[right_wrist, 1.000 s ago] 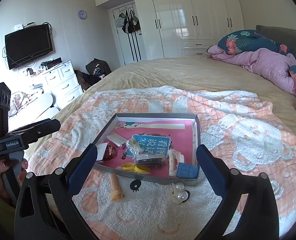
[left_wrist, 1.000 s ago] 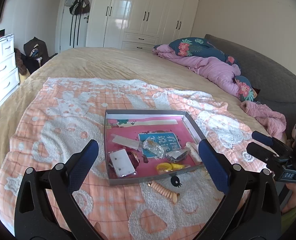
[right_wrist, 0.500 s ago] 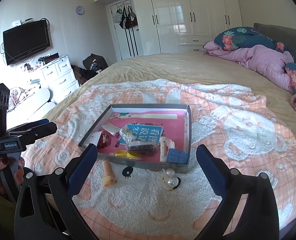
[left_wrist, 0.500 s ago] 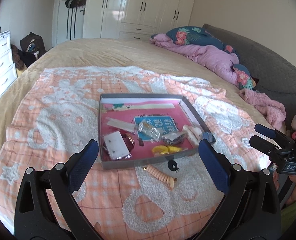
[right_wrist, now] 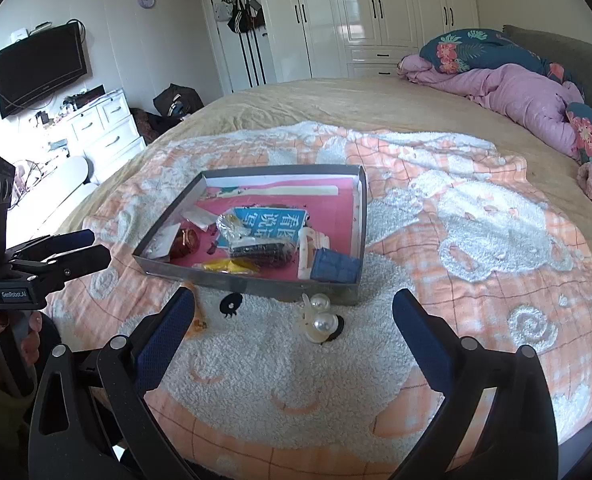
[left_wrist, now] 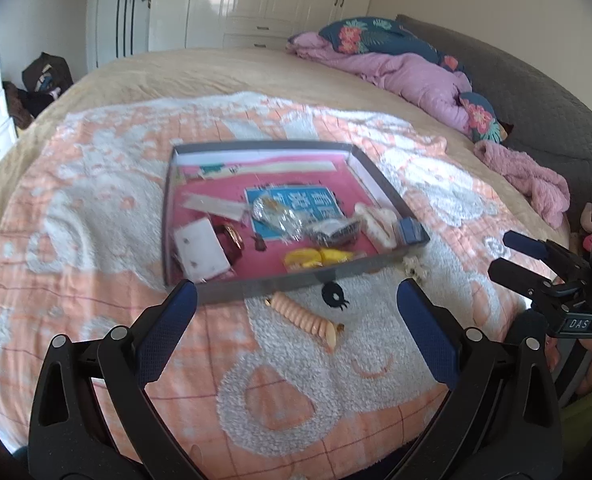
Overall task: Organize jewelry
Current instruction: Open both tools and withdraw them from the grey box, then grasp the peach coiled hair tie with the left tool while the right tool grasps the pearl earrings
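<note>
Both the left gripper [left_wrist: 296, 320] and right gripper [right_wrist: 294, 316] hover with jaws spread empty at lower centre, below the grey tray [right_wrist: 256, 280] of jewelry mid-frame.

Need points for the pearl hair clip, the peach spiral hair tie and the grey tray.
pearl hair clip [right_wrist: 320, 322]: right wrist view, on the lower pearl.
peach spiral hair tie [left_wrist: 303, 314]: left wrist view, mid-coil.
grey tray [right_wrist: 256, 286]: right wrist view, on the near wall.
</note>
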`<action>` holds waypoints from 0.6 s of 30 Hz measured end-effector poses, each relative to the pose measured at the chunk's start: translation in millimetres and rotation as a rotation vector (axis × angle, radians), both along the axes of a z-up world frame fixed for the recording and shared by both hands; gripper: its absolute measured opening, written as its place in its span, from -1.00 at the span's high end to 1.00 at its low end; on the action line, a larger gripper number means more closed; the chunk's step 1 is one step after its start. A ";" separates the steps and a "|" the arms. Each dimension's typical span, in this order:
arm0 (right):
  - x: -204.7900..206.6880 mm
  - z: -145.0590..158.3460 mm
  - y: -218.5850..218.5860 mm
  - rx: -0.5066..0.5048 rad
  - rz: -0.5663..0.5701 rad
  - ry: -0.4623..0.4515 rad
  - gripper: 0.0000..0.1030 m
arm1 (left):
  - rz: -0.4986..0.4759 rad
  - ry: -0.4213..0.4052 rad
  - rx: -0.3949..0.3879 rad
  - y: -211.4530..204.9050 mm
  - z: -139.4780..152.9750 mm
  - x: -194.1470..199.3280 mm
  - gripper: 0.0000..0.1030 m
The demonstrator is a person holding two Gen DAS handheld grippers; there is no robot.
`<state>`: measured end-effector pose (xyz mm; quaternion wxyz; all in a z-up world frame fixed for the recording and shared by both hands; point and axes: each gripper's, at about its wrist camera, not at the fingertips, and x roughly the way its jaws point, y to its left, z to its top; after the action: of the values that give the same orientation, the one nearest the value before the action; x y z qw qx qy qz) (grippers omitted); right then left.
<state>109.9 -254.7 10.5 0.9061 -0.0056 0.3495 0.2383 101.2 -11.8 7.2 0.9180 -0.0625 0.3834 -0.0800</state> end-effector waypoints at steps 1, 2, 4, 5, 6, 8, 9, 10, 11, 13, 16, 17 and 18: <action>0.8 -1.8 0.3 -0.003 0.000 0.004 -0.92 | -0.003 0.011 0.001 -1.1 -3.8 1.1 -0.82; 1.9 -3.8 0.6 -0.006 0.001 0.008 -0.92 | -0.007 0.026 0.000 -2.3 -8.4 2.4 -0.82; 3.4 -8.5 1.9 -0.014 0.005 0.018 -0.92 | -0.020 0.047 -0.010 -4.4 -16.4 4.1 -0.82; 4.1 -11.4 2.6 -0.020 0.006 0.023 -0.92 | -0.024 0.058 -0.013 -5.2 -20.2 5.2 -0.82; 5.5 -14.1 3.0 -0.026 0.006 0.029 -0.92 | -0.032 0.071 -0.015 -6.8 -25.3 6.8 -0.82; 8.4 -22.2 3.4 -0.037 0.007 0.044 -0.92 | -0.040 0.087 -0.017 -8.8 -33.1 9.5 -0.82; 10.3 -26.5 3.4 -0.045 0.005 0.052 -0.92 | -0.045 0.102 -0.020 -9.7 -39.0 11.6 -0.82; 12.3 -29.9 3.1 -0.051 0.003 0.058 -0.92 | -0.049 0.108 -0.022 -10.7 -42.1 13.6 -0.82; 14.5 -33.9 2.8 -0.057 0.002 0.063 -0.92 | -0.051 0.119 -0.023 -11.3 -47.6 15.7 -0.82; 19.5 -43.6 1.8 -0.069 -0.005 0.082 -0.92 | -0.055 0.143 -0.027 -12.8 -57.3 19.0 -0.82; 27.1 -58.9 1.9 -0.089 -0.006 0.111 -0.91 | -0.059 0.165 -0.046 -13.7 -69.2 24.8 -0.82; 29.1 -61.8 2.4 -0.094 -0.002 0.115 -0.91 | -0.063 0.173 -0.054 -14.3 -72.7 27.1 -0.82; 31.8 -66.6 3.6 -0.106 -0.002 0.121 -0.90 | -0.065 0.178 -0.060 -15.6 -76.0 28.8 -0.81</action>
<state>141.7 -251.1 -56.1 0.8819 -0.0389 0.4159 0.2185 130.0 -27.4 -68.8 0.8749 -0.0842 0.4628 -0.1154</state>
